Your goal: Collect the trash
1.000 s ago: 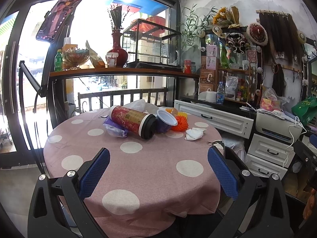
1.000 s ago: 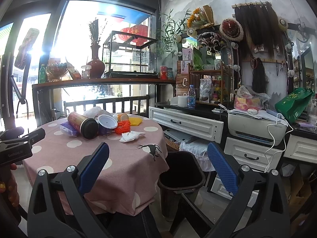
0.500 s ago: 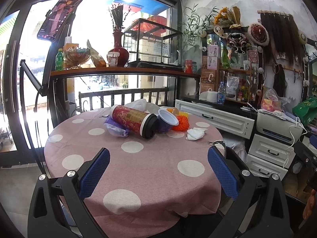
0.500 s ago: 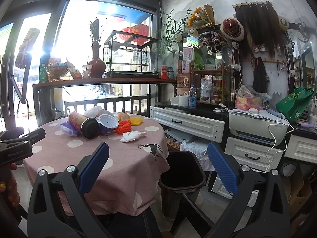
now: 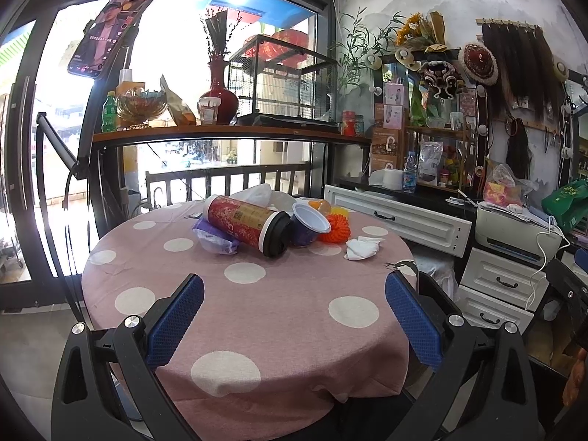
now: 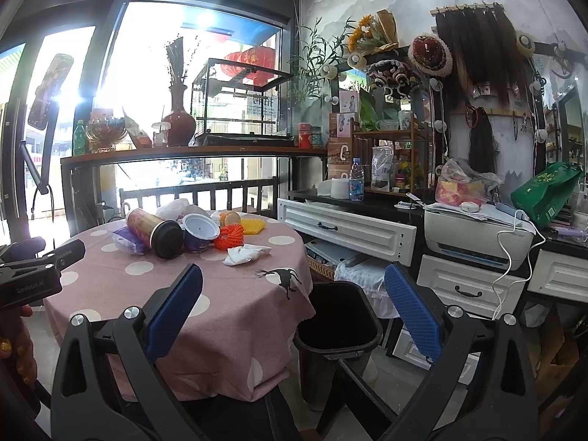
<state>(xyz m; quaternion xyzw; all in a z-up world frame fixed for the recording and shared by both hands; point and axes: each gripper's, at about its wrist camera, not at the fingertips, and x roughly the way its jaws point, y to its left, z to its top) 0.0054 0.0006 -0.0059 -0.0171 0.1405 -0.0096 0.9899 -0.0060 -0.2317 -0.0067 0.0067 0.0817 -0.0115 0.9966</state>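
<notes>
A: How do the two grippers stand?

B: The left gripper (image 5: 294, 316) has its blue-padded jaws spread wide over the near part of the tabletop (image 5: 257, 312), with nothing between them. The right gripper (image 6: 294, 308) is spread just as wide and empty too; it hangs off the tabletop's right edge, above a black bin (image 6: 336, 325) on the floor.

A: And the trash?

B: It sits in a heap at the far side of the pink, white-dotted cloth. A red canister (image 5: 246, 222) with a black cap lies on its side, resting partly on a purple wrapper (image 5: 215, 237). Just right of the cap is a tilted purple cup (image 5: 307, 226) with a white rim, touching an orange mesh sleeve (image 5: 336, 228). A crumpled white tissue (image 5: 362, 248) lies apart, nearer the right edge. More white plastic sits behind the canister, though what it is cannot be told.

A: Anything else of the person?

B: A hand (image 6: 16, 345) holding the left gripper's handle shows at the right camera's left edge.
</notes>
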